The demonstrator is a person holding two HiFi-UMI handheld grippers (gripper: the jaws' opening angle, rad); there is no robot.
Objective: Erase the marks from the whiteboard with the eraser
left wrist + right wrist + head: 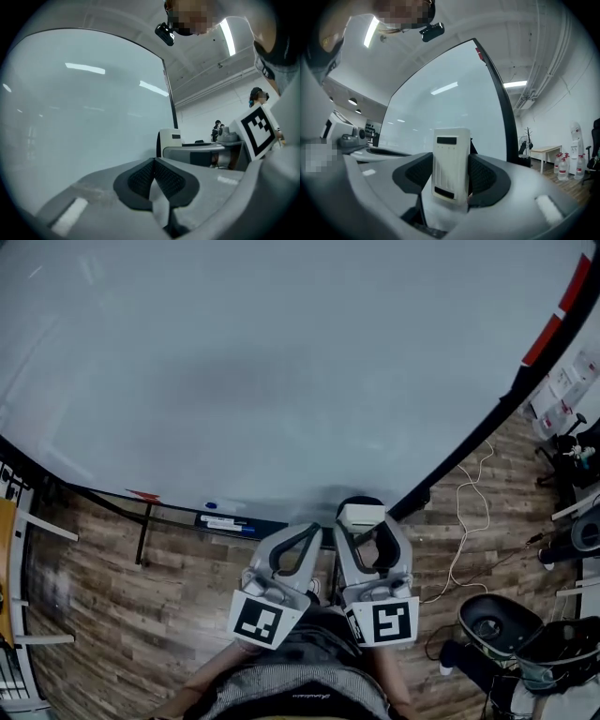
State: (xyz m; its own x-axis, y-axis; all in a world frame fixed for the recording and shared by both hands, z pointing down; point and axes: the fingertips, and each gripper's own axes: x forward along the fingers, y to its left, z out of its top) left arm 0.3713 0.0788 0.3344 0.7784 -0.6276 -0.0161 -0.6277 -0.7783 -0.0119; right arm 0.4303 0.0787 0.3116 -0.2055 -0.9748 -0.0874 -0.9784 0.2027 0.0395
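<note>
Now | right gripper (451, 180) clamps eraser (451, 159) (long axis upright) | left gripper (153, 177) closed

White eraser (451, 161) upright in right gripper (450, 177); whiteboard (281, 362) clean.

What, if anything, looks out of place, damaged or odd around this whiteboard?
Nothing stands out. The whiteboard shows no marks and the eraser sits upright in the right gripper's jaws. Only a white cable trails loosely across the floor.
</note>
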